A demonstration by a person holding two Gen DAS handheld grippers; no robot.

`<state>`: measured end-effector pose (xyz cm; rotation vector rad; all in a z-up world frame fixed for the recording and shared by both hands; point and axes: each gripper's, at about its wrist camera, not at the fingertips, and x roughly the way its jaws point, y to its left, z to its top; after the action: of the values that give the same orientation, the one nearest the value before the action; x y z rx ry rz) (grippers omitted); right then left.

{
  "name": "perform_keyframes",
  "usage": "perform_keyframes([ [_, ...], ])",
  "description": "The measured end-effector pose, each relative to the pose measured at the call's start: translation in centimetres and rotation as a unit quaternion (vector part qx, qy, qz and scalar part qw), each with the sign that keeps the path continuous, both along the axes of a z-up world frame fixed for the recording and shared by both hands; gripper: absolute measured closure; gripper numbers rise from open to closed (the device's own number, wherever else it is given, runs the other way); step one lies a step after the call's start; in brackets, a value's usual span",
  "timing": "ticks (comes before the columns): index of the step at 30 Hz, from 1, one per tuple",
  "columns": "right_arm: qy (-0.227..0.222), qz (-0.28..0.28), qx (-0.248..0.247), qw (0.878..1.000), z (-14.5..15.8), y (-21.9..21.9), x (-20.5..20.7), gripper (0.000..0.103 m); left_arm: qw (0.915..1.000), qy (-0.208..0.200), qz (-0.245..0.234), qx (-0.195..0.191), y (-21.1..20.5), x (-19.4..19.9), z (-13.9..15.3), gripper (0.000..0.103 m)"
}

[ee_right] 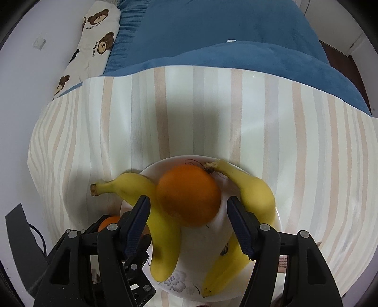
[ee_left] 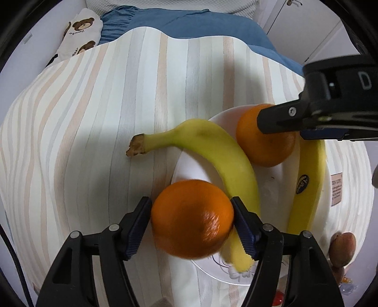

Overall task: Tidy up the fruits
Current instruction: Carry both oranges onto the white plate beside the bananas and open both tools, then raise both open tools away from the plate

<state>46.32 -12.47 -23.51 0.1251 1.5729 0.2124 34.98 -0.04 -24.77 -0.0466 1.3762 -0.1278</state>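
Left wrist view: left gripper (ee_left: 191, 200) points steeply down with the left orange (ee_left: 192, 219) between its fingers. Both pads sit right at the orange's sides, but I cannot tell whether they press or have let go. The orange is over the near-left rim of the white plate (ee_left: 189, 165), just beside the stemmed banana (ee_left: 212, 151). The right orange (ee_left: 264, 146) is further in on the plate, between that banana and the stickered banana (ee_left: 309, 189). Around: striped cloth (ee_left: 94, 141), blue blanket (ee_left: 189, 21), bear pillow (ee_left: 80, 30), a small printed card (ee_left: 336, 189) and a brownish item (ee_left: 342, 245) at the right edge, too blurred to name.

Right wrist view: right gripper (ee_right: 189, 199) has its fingers spread and released. The right orange sits between them with a gap on each side, apparently resting on the plate between the two bananas. The left gripper shows low left with its orange.

Step, as judged: placing both oranges on the plate, about done. Next move calls for a straight lift of each tool so the pads don't drag or roll the fruit. The left orange is near the rim and could roll off onto the cloth. The two tools are close together, and the bananas crowd the fingers on both sides.
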Motion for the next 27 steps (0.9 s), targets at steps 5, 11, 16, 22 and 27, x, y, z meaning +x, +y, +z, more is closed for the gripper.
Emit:
perform_keyframes([
  [5, -0.010, -0.009, 0.008, 1.000, 1.8, -1.2, -0.8, 0.026, 0.9999, -0.011, 0.003, -0.004, 0.3, -0.5, 1.2, 0.027],
  [11, -0.030, -0.021, 0.004, 0.999, 3.9, -3.1, -2.8, 0.016, 0.9992, -0.033, 0.023, 0.000, 2.1, -1.4, 3.8, 0.016],
  [16, -0.055, -0.025, -0.019, 0.998, 5.0, -4.5, -5.8, 0.010, 0.9980, -0.051, 0.037, 0.008, 3.5, -2.0, 6.4, 0.016],
  [22, -0.082, -0.019, -0.033, 0.996, 6.3, -5.5, -10.5, 0.010, 0.9968, -0.065, 0.044, 0.016, 3.9, -4.1, 8.4, 0.016],
  [27, -0.114, -0.024, -0.041, 0.992, 8.2, -6.0, -14.5, 0.010, 0.9955, -0.082, 0.042, 0.023, 3.3, -6.4, 10.4, 0.016],
])
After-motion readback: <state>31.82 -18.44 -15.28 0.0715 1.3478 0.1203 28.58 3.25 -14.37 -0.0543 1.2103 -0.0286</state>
